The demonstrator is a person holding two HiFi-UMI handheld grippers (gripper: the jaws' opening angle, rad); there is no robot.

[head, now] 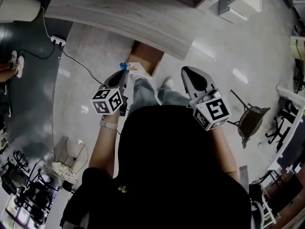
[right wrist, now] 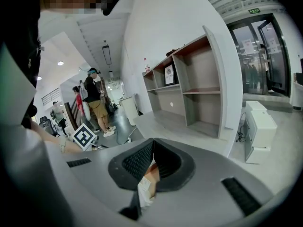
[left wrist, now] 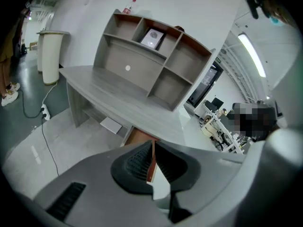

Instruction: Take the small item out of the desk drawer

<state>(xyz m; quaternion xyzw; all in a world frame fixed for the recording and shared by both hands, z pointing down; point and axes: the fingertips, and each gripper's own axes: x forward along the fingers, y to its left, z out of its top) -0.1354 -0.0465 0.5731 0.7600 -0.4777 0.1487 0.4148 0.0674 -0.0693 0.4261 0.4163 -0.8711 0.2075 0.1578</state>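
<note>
The grey curved desk point(head: 119, 13) has its brown drawer point(head: 145, 56) pulled out toward me. A small blue-and-white item point(head: 131, 67) shows at the drawer's near left corner, right at the tip of my left gripper point(head: 125, 72). I cannot tell from above whether the item is pinched. In the left gripper view the left gripper point(left wrist: 152, 142) has its jaws shut with nothing seen between them, and the drawer point(left wrist: 139, 137) lies just beyond. My right gripper point(head: 185, 70) hangs over my legs to the right of the drawer. Its jaws point(right wrist: 154, 140) are shut and empty.
A shelf unit point(left wrist: 151, 60) stands on the desk. A power strip with its cable point(head: 57, 40) lies on the floor at left. A chair point(head: 250, 120) stands at right, a white cabinet point(head: 243, 1) at the back right, a wire basket point(head: 64, 163) at left. People point(right wrist: 97, 103) stand farther off.
</note>
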